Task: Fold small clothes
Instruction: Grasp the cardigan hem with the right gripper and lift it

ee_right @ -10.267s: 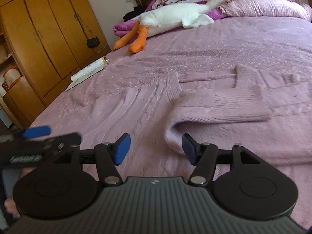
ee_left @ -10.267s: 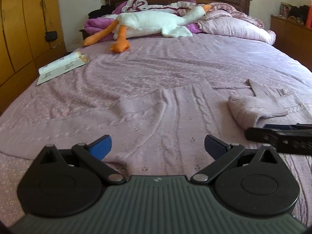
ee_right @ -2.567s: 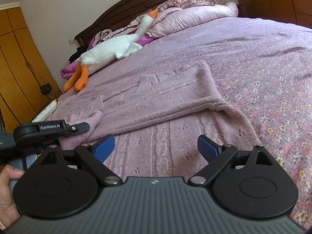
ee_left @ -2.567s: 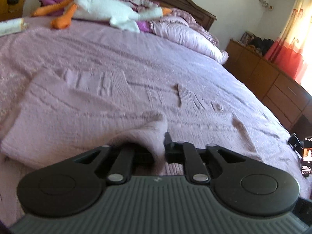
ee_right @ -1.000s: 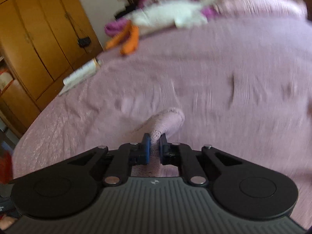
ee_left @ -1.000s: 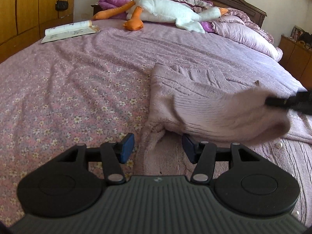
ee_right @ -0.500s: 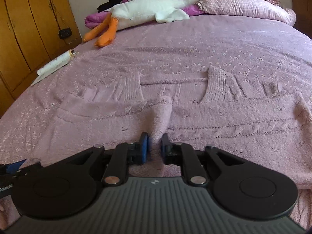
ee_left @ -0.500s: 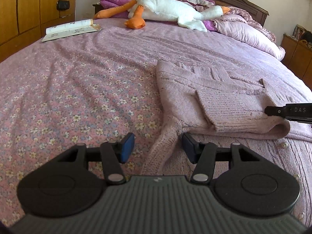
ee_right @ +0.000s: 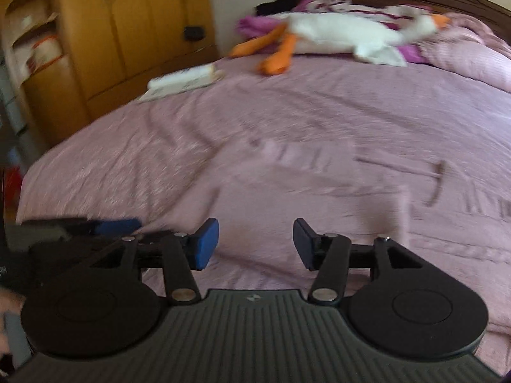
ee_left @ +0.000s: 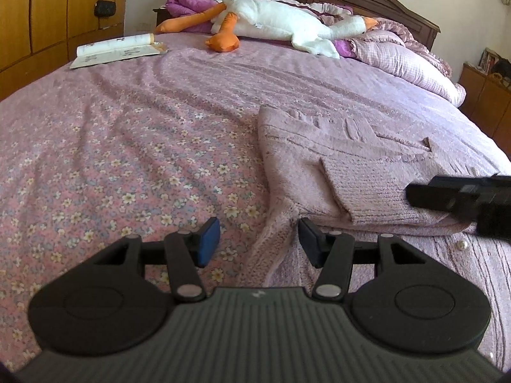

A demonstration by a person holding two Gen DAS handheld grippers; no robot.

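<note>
Left gripper (ee_left: 258, 239): jaws wide apart, nothing between the pads, held low over the near edge of the bed (ee_left: 127, 146). A loose strip of the sweater's (ee_left: 335, 166) left edge runs up between the two open fingers but neither pad touches it.

Sweater: pale pink knit, lying flat on the floral bedspread, right of centre in the left wrist view. One ribbed sleeve (ee_left: 367, 191) is folded across the body. Small pearl buttons (ee_left: 460, 245) show on the lower front panel.

Right gripper (ee_right: 255, 244): jaws also wide apart, holding nothing, hovering over the folded sweater (ee_right: 319, 198). This view is motion-blurred, so knit detail is hard to read. Its dark finger tip (ee_left: 460, 194) enters the left wrist view from the right, just above the sleeve fold.

Background: white plush goose (ee_left: 281, 25) with orange legs at the head of the bed, open book (ee_left: 118, 49) near the left edge, wooden wardrobe (ee_right: 121, 28) beyond.
</note>
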